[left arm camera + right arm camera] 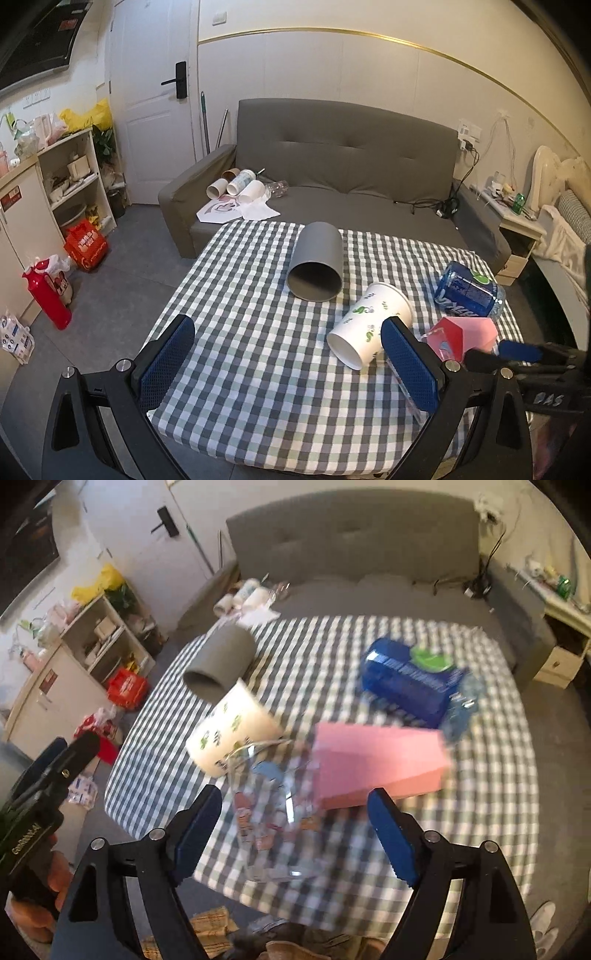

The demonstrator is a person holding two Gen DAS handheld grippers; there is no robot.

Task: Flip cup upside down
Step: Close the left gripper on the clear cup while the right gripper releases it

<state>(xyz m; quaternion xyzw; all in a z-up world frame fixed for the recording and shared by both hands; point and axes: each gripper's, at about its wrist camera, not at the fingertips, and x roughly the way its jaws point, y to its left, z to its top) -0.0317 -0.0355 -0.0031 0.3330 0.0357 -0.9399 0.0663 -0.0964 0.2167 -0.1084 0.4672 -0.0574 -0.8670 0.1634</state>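
Right gripper [293, 834], jaws spread, closes on a clear cup [273, 812] lying at the worktop's [240, 369] near edge; it should straddle the body squarely before turning it over.

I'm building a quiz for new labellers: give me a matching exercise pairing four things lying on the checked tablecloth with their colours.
Things:
1. plain plastic cup
2. leaf-printed paper cup
3. labelled plastic bottle
4. small cardboard box

Colours:
A. pink
B. grey
C. blue
D. white

Pairs: 1-B, 2-D, 3-C, 4-A
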